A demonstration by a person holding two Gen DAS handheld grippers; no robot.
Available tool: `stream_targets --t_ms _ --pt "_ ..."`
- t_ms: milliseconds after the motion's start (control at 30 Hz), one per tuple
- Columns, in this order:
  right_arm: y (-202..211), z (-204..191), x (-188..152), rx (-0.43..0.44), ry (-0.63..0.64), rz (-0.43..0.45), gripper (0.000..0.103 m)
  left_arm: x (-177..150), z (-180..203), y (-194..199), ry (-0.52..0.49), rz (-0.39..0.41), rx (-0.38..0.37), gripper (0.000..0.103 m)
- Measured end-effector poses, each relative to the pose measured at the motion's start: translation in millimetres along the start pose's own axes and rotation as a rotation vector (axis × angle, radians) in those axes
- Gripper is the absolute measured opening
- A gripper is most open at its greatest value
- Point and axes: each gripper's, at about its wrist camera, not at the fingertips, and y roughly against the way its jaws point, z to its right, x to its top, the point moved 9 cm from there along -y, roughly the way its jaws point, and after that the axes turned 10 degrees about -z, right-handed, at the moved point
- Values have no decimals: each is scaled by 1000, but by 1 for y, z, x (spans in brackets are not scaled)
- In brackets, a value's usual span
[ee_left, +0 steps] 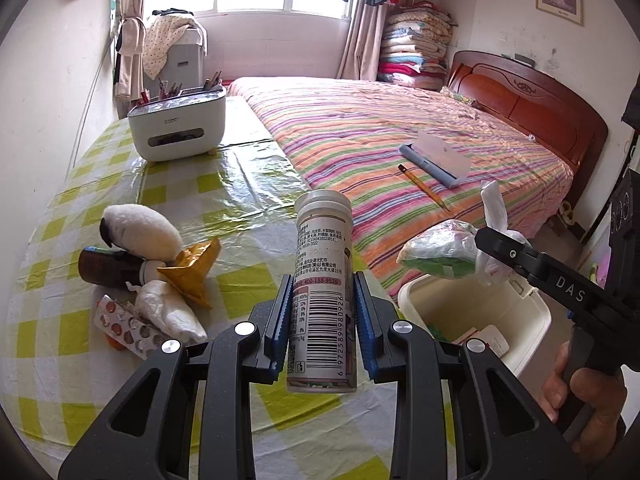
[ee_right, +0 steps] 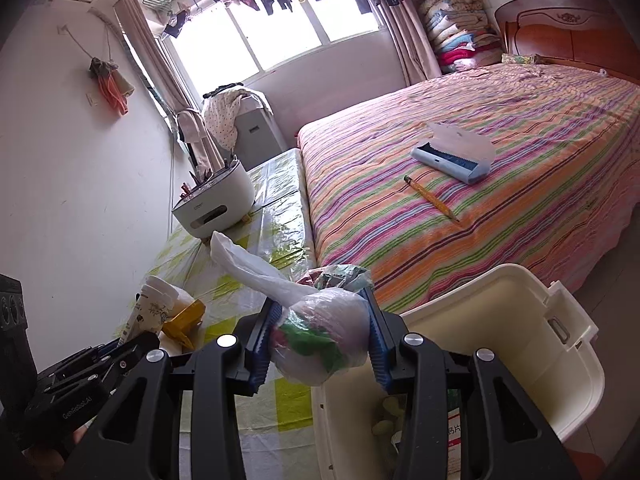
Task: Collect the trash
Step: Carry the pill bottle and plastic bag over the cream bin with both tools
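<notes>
The left gripper [ee_left: 323,316] grips a white tube [ee_left: 323,292] upright between its blue fingers [ee_left: 280,320], above the surface [ee_left: 240,192] near its bed-side edge. The right gripper [ee_right: 320,340] has its fingers [ee_right: 262,344] pressed on a knotted plastic bag [ee_right: 320,340] of rubbish, held over the cream bin [ee_right: 520,320] beside that edge.

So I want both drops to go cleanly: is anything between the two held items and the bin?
Nothing visible. The right hand-held gripper holds the tied plastic bag at the open cream bin's near rim; the left hand-held gripper holds the white bottle beside it, over the table.
</notes>
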Motion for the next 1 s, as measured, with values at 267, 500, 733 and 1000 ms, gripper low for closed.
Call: stream_targets --t_ms 267,500,733,1000 --pt "23 36 1 -78 -42 51 39 0 57 -12 -82 -14 -62 28" --pt "47 61 -1 -185 -67 119 39 -6 98 -23 -131 -36 -105 28" --pt "60 76 -4 -229 -101 148 39 -15 118 -39 -182 -70 -114 28" --pt "65 88 -5 -261 -147 160 41 -23 135 -46 -219 -94 -133 28"
